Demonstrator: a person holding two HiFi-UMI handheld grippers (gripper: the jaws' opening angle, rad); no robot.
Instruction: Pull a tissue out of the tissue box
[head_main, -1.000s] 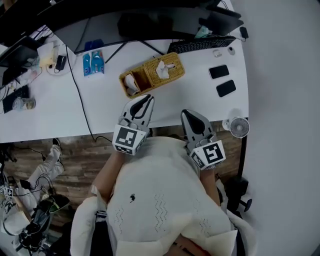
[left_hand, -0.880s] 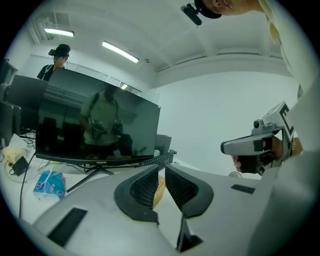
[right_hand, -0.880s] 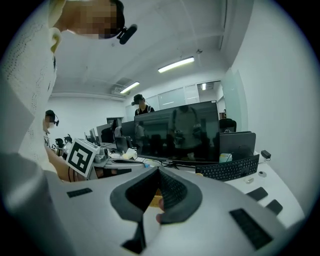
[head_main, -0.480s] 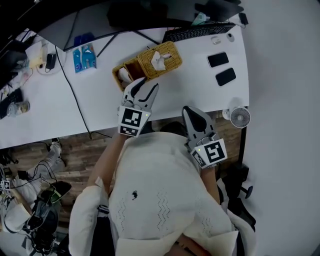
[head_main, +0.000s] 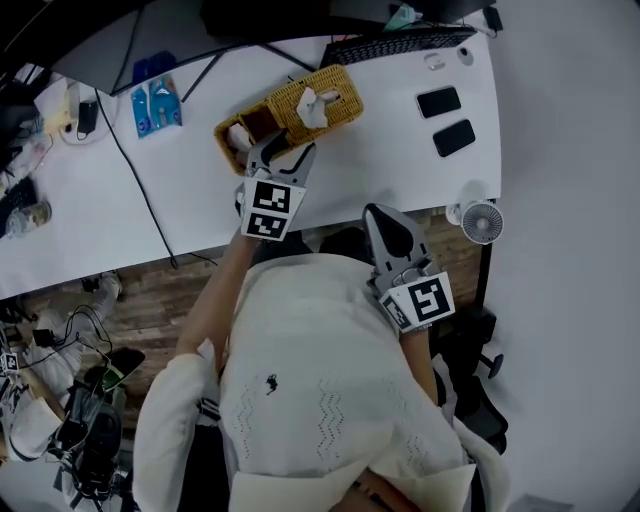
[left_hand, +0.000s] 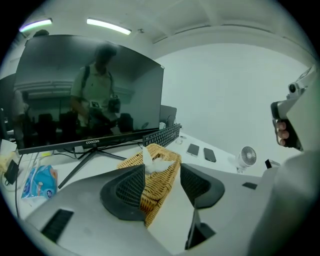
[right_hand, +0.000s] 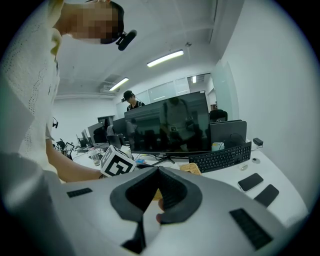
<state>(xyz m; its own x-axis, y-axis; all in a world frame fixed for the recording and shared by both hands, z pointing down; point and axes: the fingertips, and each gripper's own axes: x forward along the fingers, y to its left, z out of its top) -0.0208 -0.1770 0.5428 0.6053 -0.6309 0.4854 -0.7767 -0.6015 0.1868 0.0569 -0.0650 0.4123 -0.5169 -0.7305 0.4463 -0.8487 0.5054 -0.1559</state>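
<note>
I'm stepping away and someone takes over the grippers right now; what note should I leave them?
Left gripper: jaws apart, just been opening, nothing gripped, aimed at the tissue.
Right gripper: shut, back near the desk edge.
Wicker tissue box on the white desk, tissue poking up.
Done: approach. To do: pinch the tissue, pull it out.
</note>
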